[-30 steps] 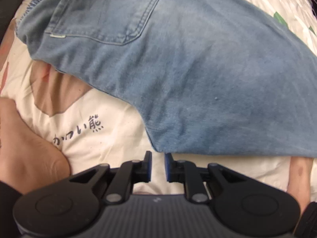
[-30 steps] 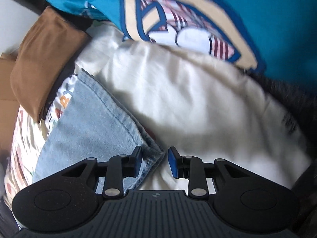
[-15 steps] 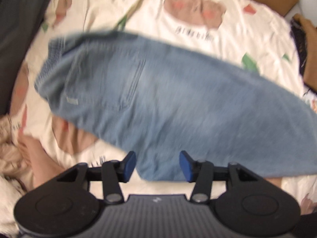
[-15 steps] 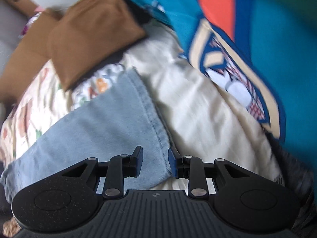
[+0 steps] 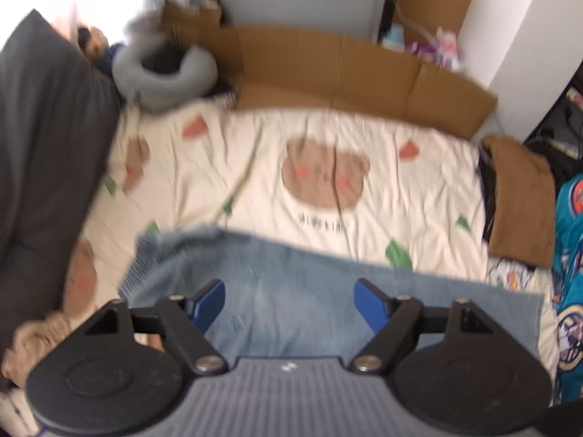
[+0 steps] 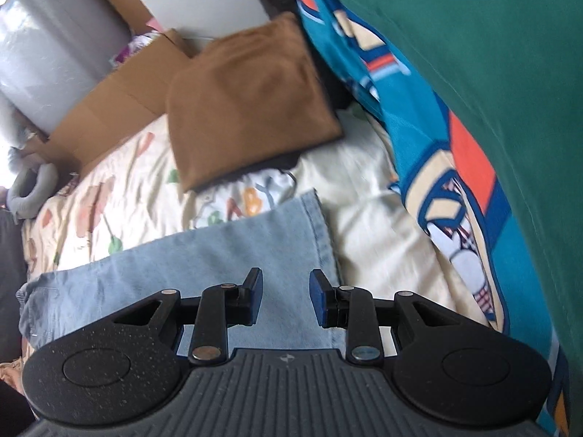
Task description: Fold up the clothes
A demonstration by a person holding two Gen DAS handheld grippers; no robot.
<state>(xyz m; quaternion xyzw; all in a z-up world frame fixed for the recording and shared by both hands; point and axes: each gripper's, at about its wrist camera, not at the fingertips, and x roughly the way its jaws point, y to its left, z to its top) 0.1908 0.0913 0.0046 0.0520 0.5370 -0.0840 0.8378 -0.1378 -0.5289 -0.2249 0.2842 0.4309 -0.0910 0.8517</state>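
One pair of light blue jeans (image 5: 291,302) lies flat across the near side of the bed sheet (image 5: 255,167), below both grippers. Far right is one folded brown garment (image 6: 247,98). The sheet shows one bear print with small writing, too blurred to read; another cloth (image 6: 247,200) reads probably "BABY". The left gripper (image 5: 289,300) points down, jaws opening, holding nothing. The right gripper (image 6: 286,296) tilts down, jaws slightly apart, empty.

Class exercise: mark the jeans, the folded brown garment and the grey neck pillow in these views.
jeans (image 6: 204,255): right wrist view, on the flat middle of the leg.
folded brown garment (image 6: 247,98): right wrist view, on its top face.
grey neck pillow (image 5: 160,80): left wrist view, on its curved near side.
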